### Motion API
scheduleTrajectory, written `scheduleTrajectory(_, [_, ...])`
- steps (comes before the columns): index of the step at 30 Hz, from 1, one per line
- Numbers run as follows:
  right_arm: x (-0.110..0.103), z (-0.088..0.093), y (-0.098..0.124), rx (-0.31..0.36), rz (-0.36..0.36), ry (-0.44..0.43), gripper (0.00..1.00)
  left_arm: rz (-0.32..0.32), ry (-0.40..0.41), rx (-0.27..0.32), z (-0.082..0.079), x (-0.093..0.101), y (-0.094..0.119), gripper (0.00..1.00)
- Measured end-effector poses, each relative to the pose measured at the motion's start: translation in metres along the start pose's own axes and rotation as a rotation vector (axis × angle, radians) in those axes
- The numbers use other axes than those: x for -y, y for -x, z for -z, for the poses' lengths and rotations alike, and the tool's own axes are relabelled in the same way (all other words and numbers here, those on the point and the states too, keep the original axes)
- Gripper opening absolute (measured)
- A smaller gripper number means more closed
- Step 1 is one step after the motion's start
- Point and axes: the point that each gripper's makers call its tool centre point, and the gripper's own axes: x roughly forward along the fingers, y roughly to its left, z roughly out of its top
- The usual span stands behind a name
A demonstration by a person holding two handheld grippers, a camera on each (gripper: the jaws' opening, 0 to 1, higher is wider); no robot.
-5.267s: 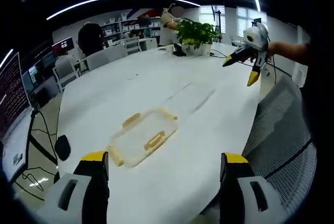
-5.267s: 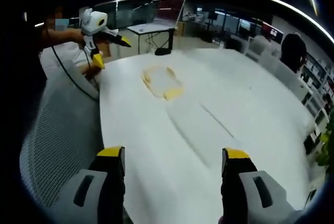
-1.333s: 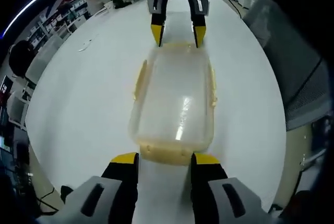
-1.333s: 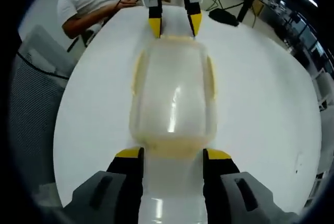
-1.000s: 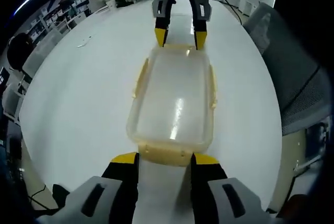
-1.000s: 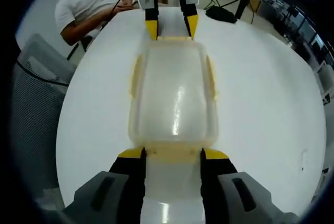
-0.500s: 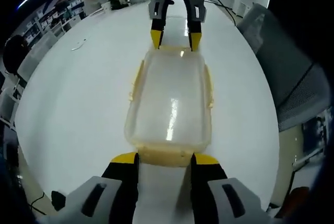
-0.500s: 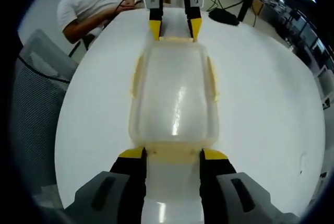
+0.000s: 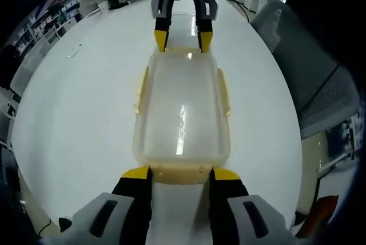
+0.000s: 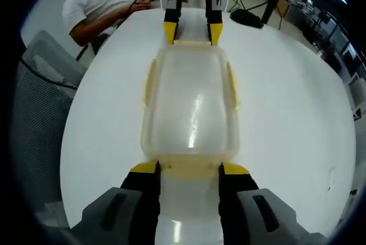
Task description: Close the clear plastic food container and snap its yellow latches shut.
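My left gripper has its yellow-tipped jaws parted, the tips resting at the near short end of the clear rectangular plastic food container, one on each side of the yellow end latch there. My right gripper stands the same way at the opposite short end, jaws parted astride that end's yellow latch; whether either pair actually presses on its latch I cannot tell. In each view the other gripper faces mine across the box, its tips at the far end. The container lies flat on the white round tabletop, lid on, with a yellow side latch on each long side. A grey mesh chair stands beside the tabletop, and a person in a white shirt sits beyond it.
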Motion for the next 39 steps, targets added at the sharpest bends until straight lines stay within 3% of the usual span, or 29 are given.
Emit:
scheduleTrajectory(8, [-0.003, -0.001, 0.003, 0.000, 0.001, 0.018, 0.36, 0.002, 0.001, -0.016, 0.000, 0.007, 0.002, 0.33])
scheduleTrajectory(22, [-0.004, -0.018, 0.027, 0.055, 0.012, 0.012, 0.36, -0.009, -0.018, -0.045, -0.008, 0.006, 0.035, 0.33])
scheduleTrajectory(39, [-0.008, -0.017, 0.078, 0.079, 0.037, 0.028, 0.36, -0.034, -0.025, -0.026, -0.047, 0.009, 0.067, 0.33])
